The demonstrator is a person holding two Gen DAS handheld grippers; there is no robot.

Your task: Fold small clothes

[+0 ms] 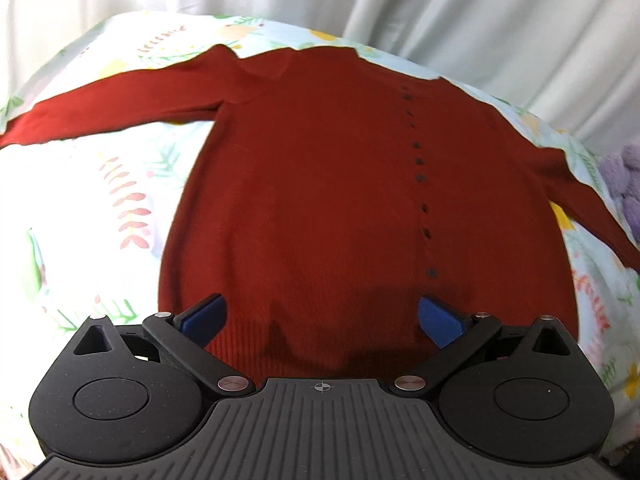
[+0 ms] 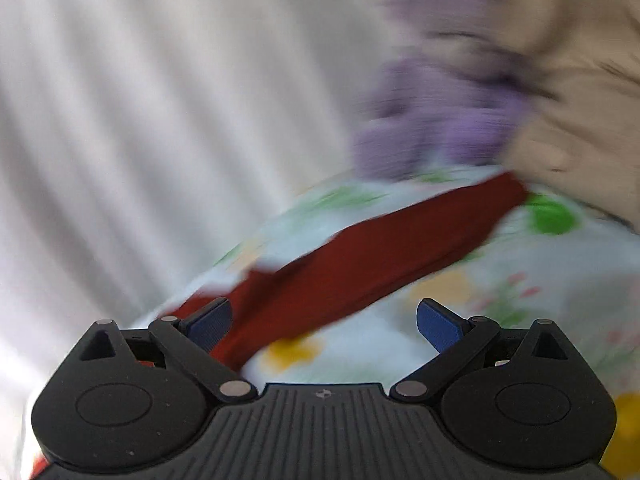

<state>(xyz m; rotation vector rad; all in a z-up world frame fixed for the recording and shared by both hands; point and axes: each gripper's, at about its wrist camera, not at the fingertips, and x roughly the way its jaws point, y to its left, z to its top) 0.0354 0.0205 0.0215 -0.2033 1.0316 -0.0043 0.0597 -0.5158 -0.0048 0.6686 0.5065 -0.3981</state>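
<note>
A dark red buttoned cardigan (image 1: 320,184) lies flat on a floral sheet (image 1: 100,208), both sleeves spread out to the sides. My left gripper (image 1: 320,318) is open and empty, hovering over the cardigan's bottom hem. In the right wrist view, which is blurred by motion, one red sleeve (image 2: 360,256) runs diagonally across the sheet. My right gripper (image 2: 324,320) is open and empty, just above the sleeve's near end; its left finger (image 2: 210,320) is over the red cloth.
White draped fabric (image 1: 480,20) hangs behind the bed. A purple knitted item (image 2: 440,120) and a beige garment (image 2: 572,100) lie past the sleeve's cuff. The purple item also shows in the left wrist view (image 1: 624,184) at the right edge.
</note>
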